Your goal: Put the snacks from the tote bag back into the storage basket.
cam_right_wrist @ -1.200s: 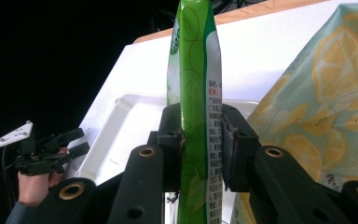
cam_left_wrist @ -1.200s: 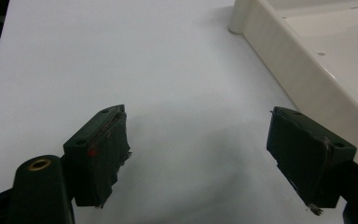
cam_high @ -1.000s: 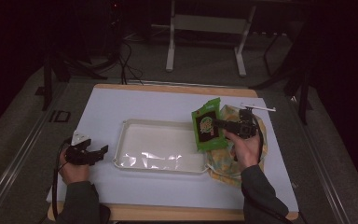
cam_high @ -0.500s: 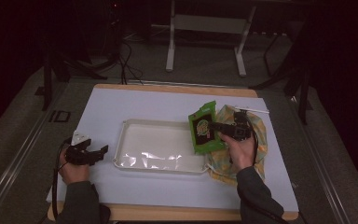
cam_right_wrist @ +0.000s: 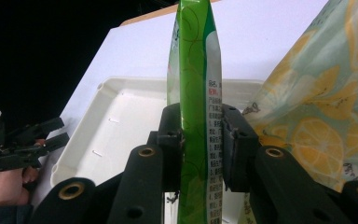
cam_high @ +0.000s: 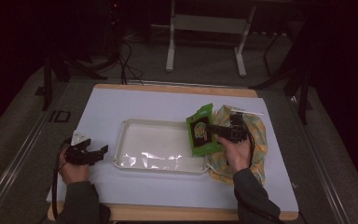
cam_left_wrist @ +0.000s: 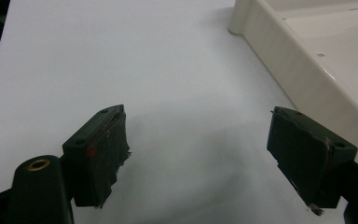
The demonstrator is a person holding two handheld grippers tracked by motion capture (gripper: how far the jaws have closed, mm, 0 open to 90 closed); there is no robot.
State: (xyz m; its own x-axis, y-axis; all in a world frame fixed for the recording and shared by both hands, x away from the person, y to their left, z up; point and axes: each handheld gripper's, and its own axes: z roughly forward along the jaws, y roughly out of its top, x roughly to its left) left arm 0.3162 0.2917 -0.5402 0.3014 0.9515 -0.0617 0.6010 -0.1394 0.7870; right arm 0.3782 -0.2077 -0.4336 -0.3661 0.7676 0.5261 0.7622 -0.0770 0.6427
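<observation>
White counter (cam_high: 135,105) under me: my right claw (cam_right_wrist: 200,144) clamps the green packet (cam_high: 203,130) upright over the tray's (cam_high: 154,165) right edge.

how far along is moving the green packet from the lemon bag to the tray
Done: the green packet is out of the lemon-print bag. In hand: the right gripper clamps it at the white tray's right edge. Left: setting it inside; the tray holds nothing and the left gripper waits open.
</observation>
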